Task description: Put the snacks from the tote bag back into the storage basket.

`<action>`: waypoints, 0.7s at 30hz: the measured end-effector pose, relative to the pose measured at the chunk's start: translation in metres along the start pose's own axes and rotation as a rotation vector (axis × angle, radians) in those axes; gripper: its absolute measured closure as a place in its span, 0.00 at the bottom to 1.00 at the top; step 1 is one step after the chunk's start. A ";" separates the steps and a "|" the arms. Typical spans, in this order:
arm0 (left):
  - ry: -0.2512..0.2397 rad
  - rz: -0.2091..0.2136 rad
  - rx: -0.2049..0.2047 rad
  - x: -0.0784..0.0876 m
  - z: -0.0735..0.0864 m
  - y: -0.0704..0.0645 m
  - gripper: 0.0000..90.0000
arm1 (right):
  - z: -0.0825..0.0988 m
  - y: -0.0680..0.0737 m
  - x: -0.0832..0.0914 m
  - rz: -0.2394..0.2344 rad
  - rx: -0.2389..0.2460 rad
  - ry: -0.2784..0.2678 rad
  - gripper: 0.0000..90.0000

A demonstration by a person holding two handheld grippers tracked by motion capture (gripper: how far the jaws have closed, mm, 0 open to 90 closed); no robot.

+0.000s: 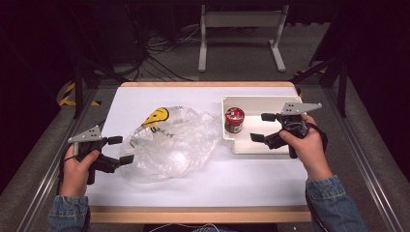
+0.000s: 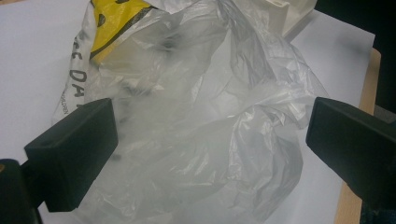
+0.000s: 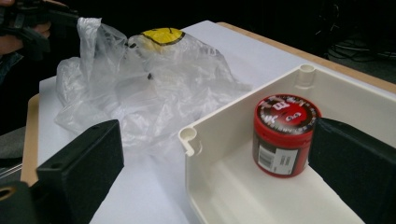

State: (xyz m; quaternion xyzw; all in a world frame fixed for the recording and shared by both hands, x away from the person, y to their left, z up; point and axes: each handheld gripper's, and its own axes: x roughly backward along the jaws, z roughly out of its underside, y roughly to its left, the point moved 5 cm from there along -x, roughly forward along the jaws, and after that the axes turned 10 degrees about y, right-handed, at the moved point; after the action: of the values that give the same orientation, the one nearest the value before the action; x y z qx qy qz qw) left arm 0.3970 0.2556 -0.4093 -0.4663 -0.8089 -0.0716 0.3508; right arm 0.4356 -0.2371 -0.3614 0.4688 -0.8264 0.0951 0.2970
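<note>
Item 1, one white open tray (image 1: 270,102), at 2 o'clock on your counter (image 1: 203,174). Contents: one red tub (image 1: 234,120) with a printed lid, upright, in the tray's 9 o'clock corner, close against the wall. The rest of the tray floor is bare.

Item 2, one clear plastic bag (image 1: 169,142) with a yellow smiley print, crumpled and lying flat at 9 o'clock of the tray, its nearest fold just short of the tray's wall. Whether anything is inside cannot be told through the creases.

Item 3, two tools. Your right tool (image 1: 263,127) hangs over the tray at 3 o'clock of the tub, jaws spread wide and pinching nothing; in the right gripper view the tub (image 3: 284,135) stands just beside the right-hand jaw, while the other jaw hangs outside the tray wall (image 3: 219,126). Your left tool (image 1: 121,150) sits at the bag's 9 o'clock edge, jaws spread, with loose film (image 2: 205,130) between them and not pressed.

Surroundings: one white frame (image 1: 241,21) on the floor at 12 o'clock beyond the counter, with loose cables beside it.
</note>
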 end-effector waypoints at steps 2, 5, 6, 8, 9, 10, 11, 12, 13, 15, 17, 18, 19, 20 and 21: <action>0.003 0.005 -0.001 -0.001 0.002 0.001 0.03 | 0.006 0.003 0.000 -0.012 -0.001 -0.002 0.03; 0.005 0.011 -0.002 -0.002 0.003 0.003 0.03 | 0.014 0.006 0.000 -0.017 -0.012 -0.016 0.03; 0.001 0.009 -0.002 -0.002 0.004 0.003 0.03 | 0.017 0.007 0.000 -0.019 -0.017 -0.024 0.03; -0.016 0.010 -0.006 -0.003 0.005 0.004 0.03 | 0.022 0.007 -0.001 -0.021 -0.026 -0.038 0.03; -0.016 0.010 -0.006 -0.003 0.005 0.004 0.02 | 0.026 0.006 -0.002 -0.020 -0.032 -0.043 0.03; -0.047 0.000 -0.008 -0.005 0.007 0.005 0.02 | 0.029 0.006 -0.003 -0.017 -0.039 -0.038 0.03; -0.054 0.004 -0.012 -0.006 0.008 0.005 0.02 | 0.031 0.005 -0.004 -0.014 -0.040 -0.030 0.03; -0.058 0.002 -0.010 -0.008 0.009 0.005 0.02 | 0.033 0.004 -0.004 -0.008 -0.038 -0.029 0.03; -0.059 0.001 -0.017 -0.008 0.010 0.006 0.01 | 0.035 0.004 -0.005 -0.001 -0.042 -0.038 0.03; -0.064 0.002 -0.018 -0.009 0.011 0.006 0.01 | 0.037 0.004 -0.005 0.001 -0.044 -0.038 0.03; -0.071 -0.004 -0.027 -0.008 0.012 0.005 0.02 | 0.042 0.003 -0.008 0.018 -0.036 -0.027 0.02; -0.068 -0.005 -0.031 -0.008 0.012 0.004 0.02 | 0.044 0.003 -0.010 0.021 -0.029 -0.028 0.02; -0.066 -0.008 -0.037 -0.009 0.013 0.004 0.02 | 0.045 0.002 -0.011 0.022 -0.026 -0.026 0.02; -0.063 -0.006 -0.040 -0.008 0.014 0.003 0.02 | 0.047 0.002 -0.012 0.021 -0.025 -0.023 0.02; -0.060 0.000 -0.048 -0.008 0.014 0.002 0.02 | 0.049 0.002 -0.014 0.022 -0.027 -0.025 0.02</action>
State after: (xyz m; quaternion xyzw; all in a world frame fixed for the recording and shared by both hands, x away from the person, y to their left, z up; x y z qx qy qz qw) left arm 0.3941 0.2576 -0.4257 -0.4764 -0.8172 -0.0773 0.3151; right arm 0.4196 -0.2476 -0.4088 0.4567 -0.8363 0.0814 0.2921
